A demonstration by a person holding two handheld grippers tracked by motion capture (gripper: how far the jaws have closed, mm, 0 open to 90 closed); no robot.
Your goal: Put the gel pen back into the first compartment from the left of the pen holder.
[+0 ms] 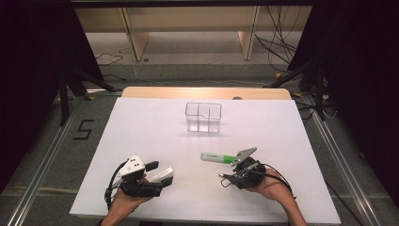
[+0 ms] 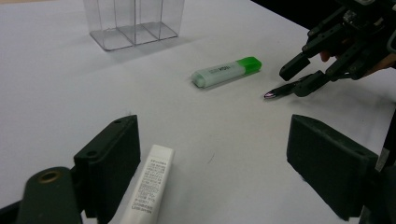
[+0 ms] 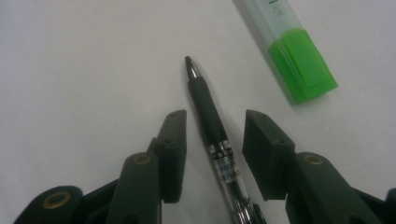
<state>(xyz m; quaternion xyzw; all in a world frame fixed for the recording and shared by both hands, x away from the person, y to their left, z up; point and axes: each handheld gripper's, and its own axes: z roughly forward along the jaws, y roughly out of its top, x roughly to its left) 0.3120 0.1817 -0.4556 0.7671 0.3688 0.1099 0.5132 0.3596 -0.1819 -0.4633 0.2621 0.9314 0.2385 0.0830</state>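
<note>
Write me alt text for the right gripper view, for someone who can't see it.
A black pen with a clear barrel lies on the white table between the two open black jaws of the right gripper, touching neither, its tip pointing away from the camera. A pale highlighter with a bright green cap lies beside it at upper right.
</note>
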